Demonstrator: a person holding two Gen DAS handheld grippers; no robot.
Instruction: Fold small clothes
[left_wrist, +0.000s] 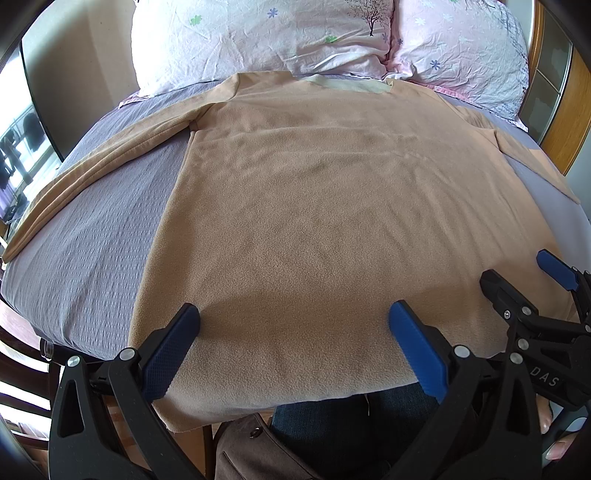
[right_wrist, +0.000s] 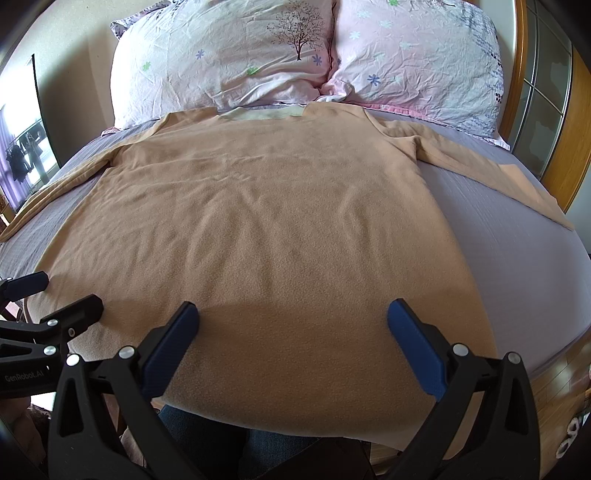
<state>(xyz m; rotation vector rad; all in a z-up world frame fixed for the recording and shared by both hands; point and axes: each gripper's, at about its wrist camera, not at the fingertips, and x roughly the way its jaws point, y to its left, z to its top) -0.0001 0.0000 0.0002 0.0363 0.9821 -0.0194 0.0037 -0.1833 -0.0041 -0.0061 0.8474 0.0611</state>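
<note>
Your tan fleece top (left_wrist: 332, 206) lies spread flat on the bed (left_wrist: 103, 236), back side up as far as the pale cream neckband (left_wrist: 347, 84) shows. The fabric is soft and napped, with a few shallow creases across the chest. Its neck points to the head edge of the bed, close under two crumpled pink-and-white flowered pillows (right_wrist: 229, 55). Its hem hangs slightly over the foot edge nearest you. The long sleeves run out toward the two side edges; one sleeve (left_wrist: 92, 162) is bunched in lengthwise folds, the other sleeve (right_wrist: 491, 173) lies flat. The sheet beneath is grey-lilac with a fine ribbed weave.

Your left claw (left_wrist: 295, 328) hovers over the hem toward the top's left side, its blue textured pads (left_wrist: 173, 354) spread wide, holding nothing. Your right claw (right_wrist: 293, 328) is over the hem toward the right side, likewise spread wide and holding nothing. The two claws sit near each other, side by side, both just above the fleece at the foot edge. A wooden headboard frame (right_wrist: 580, 122) curves past the pillows.
</note>
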